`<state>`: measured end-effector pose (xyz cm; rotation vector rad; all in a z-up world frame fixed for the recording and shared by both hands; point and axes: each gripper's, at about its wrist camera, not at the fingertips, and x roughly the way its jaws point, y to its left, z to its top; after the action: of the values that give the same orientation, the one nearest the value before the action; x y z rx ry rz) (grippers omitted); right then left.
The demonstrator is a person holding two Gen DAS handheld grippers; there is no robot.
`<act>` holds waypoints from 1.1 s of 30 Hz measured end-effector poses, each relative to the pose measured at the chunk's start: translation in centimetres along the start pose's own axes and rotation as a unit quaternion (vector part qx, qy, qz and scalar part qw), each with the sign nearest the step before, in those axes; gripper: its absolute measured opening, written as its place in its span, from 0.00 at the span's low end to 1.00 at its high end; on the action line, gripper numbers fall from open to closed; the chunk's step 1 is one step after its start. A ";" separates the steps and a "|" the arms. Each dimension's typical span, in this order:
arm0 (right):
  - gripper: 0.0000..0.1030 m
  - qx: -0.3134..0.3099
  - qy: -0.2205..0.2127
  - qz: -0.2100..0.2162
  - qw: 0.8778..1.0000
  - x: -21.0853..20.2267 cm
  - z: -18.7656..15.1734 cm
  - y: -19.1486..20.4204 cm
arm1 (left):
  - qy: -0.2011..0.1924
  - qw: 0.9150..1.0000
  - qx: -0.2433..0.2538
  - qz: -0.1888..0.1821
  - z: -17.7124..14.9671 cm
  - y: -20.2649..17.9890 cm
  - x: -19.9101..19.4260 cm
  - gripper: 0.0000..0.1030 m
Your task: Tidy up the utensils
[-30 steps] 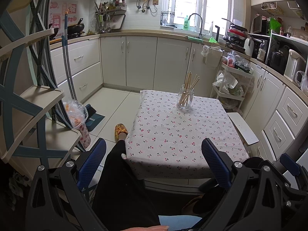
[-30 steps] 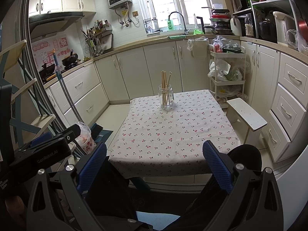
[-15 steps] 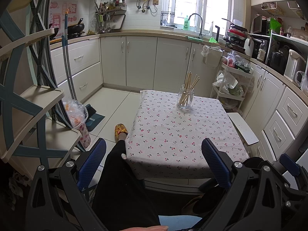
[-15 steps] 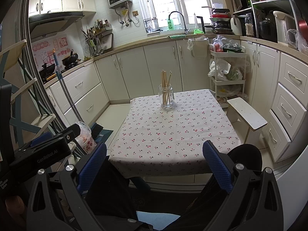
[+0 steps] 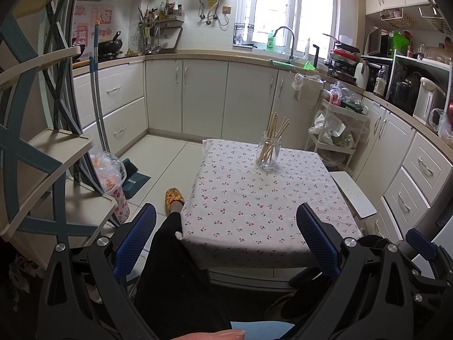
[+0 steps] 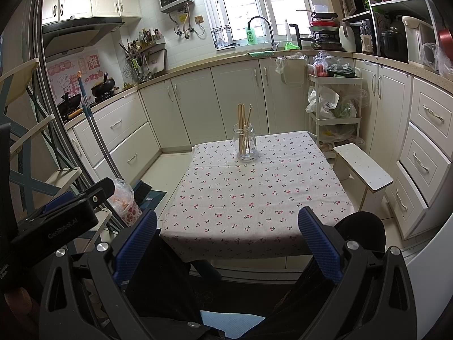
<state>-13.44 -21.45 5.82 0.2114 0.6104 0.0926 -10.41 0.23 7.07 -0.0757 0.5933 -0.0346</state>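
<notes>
Chopsticks (image 5: 273, 137) stand gathered in a glass jar (image 5: 268, 154) on the worktop (image 5: 254, 212); both grippers' jaws gape, empty, so sorting looks finished.

We see a white tablecloth (image 6: 254, 195) dotted with small red cherries, a clear glass jar (image 6: 245, 145) holding pale wooden chopsticks (image 6: 243, 119), cream cabinets (image 6: 237, 96), a yellow patterned slipper (image 5: 174, 196), and blue ribbed pads (image 6: 136, 243) on black gripper frames.
</notes>
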 end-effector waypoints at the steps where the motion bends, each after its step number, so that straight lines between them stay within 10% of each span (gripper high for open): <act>1: 0.93 0.000 0.000 0.000 1.000 0.0 0.0 0.0 | -0.002 1.000 0.004 -0.001 0.0 -0.1 -0.1 0.93; 33: 0.93 -0.001 0.002 0.001 1.000 0.0 -0.2 0.3 | 0.011 1.000 0.001 0.017 -0.3 0.2 0.7 0.93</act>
<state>-13.58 -21.15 5.69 0.2100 0.6144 0.0946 -10.03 0.42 6.39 -0.0636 0.6171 -0.0032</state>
